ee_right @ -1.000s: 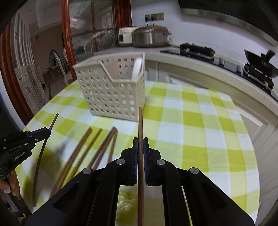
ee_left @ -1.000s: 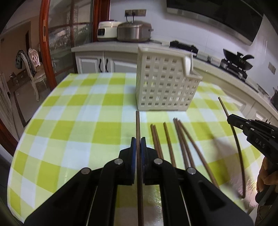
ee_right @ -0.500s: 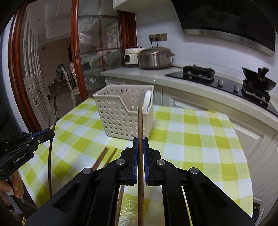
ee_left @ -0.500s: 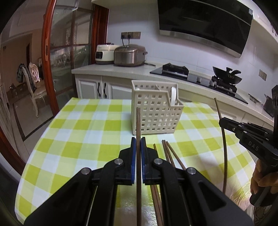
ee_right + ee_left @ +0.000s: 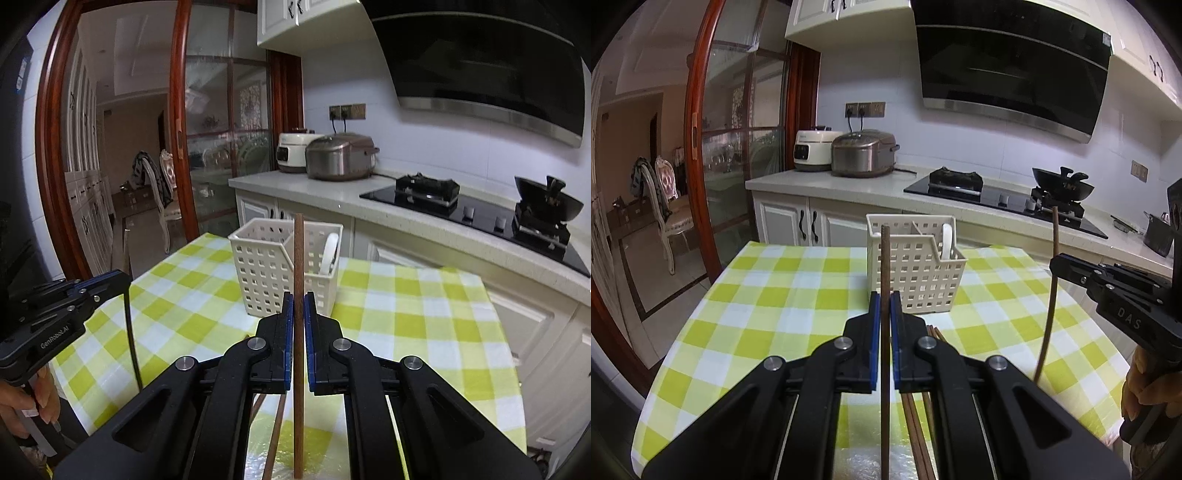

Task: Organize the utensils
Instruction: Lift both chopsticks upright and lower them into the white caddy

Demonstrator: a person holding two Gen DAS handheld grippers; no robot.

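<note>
L gripper [image 5: 882, 306] & R gripper [image 5: 299, 306] each clamped on one chopstick [image 5: 884, 266], held upright; thin sticks could pivot/slip, miss basket [image 5: 916, 273].

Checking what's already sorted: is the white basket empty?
Not empty: a white utensil stands in the basket right compartment. No chopsticks show inside.

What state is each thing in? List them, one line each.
left gripper: shut on a chopstick, held upright.
right gripper: shut on a chopstick, held upright.
white basket: upright on the table, a white utensil in one compartment.
loose chopsticks: lying flat on the tablecloth.
</note>
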